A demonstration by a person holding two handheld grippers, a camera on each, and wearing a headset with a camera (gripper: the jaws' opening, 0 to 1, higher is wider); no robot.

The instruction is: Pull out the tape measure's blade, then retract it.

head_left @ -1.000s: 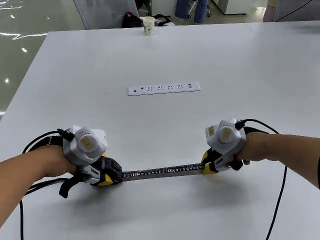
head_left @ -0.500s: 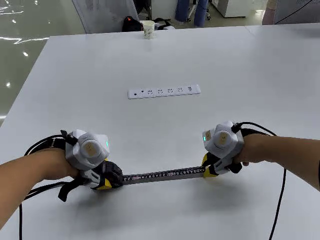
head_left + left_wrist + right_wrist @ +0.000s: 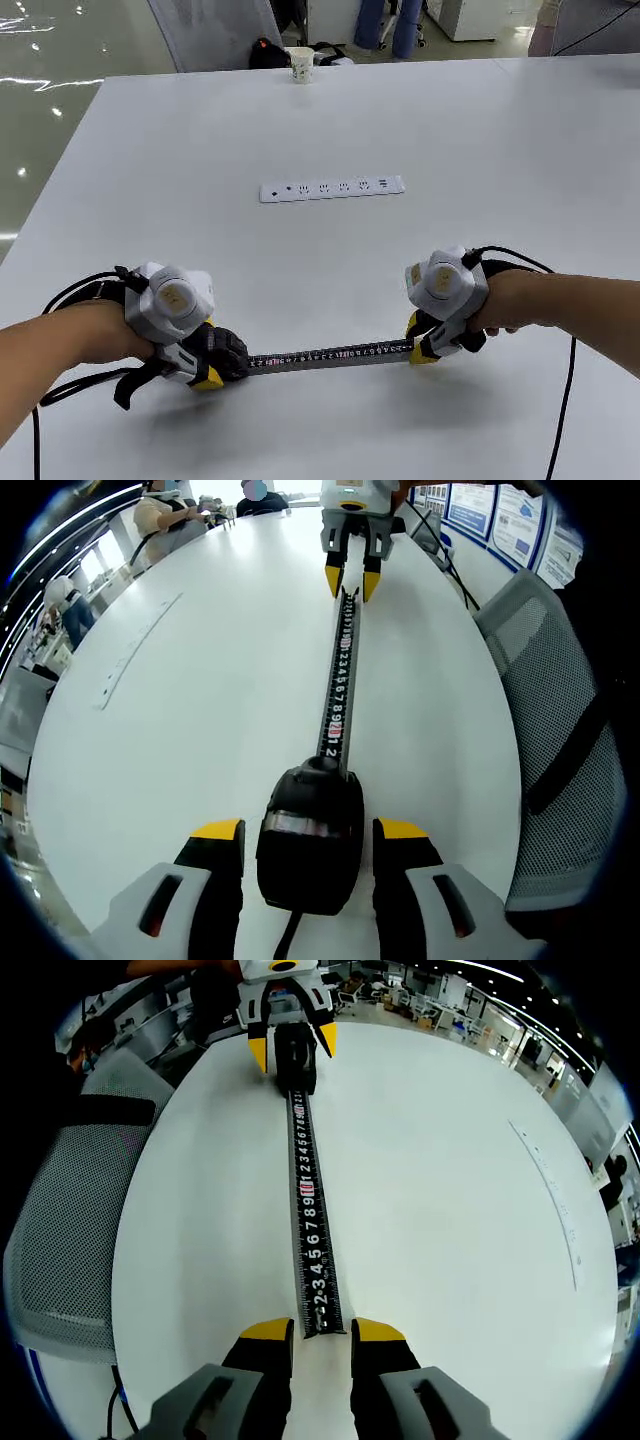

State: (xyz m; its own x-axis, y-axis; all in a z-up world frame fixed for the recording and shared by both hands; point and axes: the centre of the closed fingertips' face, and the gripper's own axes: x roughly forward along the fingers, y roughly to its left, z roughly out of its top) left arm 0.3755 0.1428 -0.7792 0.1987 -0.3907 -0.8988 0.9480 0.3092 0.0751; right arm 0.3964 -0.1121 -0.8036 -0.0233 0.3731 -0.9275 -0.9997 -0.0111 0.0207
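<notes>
Low over the near table edge (image 3: 320, 440), the left gripper (image 3: 215, 362) clamps the tape measure case (image 3: 310, 830) as an anchor while the right gripper (image 3: 322, 1332) pinches the blade (image 3: 308, 1210) by its tip, holding it taut.

White counter (image 3: 480, 130): pwr strip (image 3: 332, 188) lies flat just past ctr toward 12 o'clock, long axis 9-to-3; paper cup (image 3: 301, 64) stands upright at far edge, approx. 12 o'clock, well apart from strip.

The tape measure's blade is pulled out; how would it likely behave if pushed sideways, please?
The blade is thin and long between case and right gripper, so it would probably flex. Released, it likely snaps back into the case.
</notes>
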